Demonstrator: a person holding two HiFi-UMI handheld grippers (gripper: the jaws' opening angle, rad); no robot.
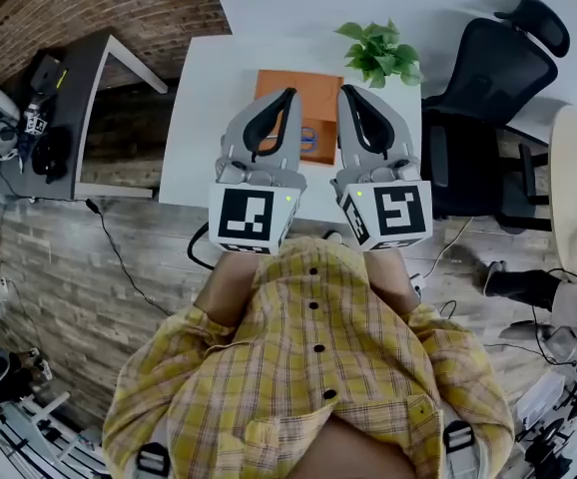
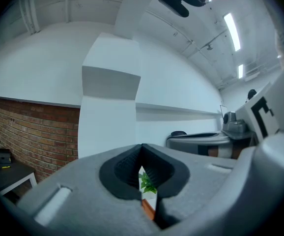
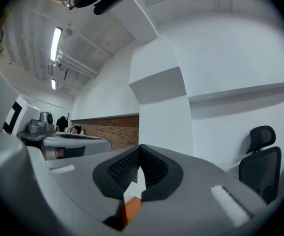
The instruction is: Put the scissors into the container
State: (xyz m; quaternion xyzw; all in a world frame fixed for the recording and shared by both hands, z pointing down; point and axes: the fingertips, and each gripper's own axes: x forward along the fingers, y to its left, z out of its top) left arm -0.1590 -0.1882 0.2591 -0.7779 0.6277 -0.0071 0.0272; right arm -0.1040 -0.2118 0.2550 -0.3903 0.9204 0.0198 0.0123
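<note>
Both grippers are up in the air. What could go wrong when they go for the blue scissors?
1. The left gripper and right gripper are both shut. Unless they open, they might just shove the scissors instead of gripping them.
2. The plant stands just behind the orange container, so a far reach could knock it.
3. Both gripper views point mostly at the wall, so aiming down may be tricky.

- Your left gripper (image 2: pixel 142 147) and right gripper (image 3: pixel 140 147) wear matt grey plastic shells; the jaws carry black ribbed pads (image 2: pixel 118 173), rubbery in look.
- The counter (image 1: pixel 204 98) before you is smooth, matt white.
- Your shirt (image 1: pixel 318 367) is woven yellow plaid cloth.
- The floor (image 1: pixel 69 267) shows grained wood planks; the wall (image 2: pixel 29 132), rough brick.
</note>
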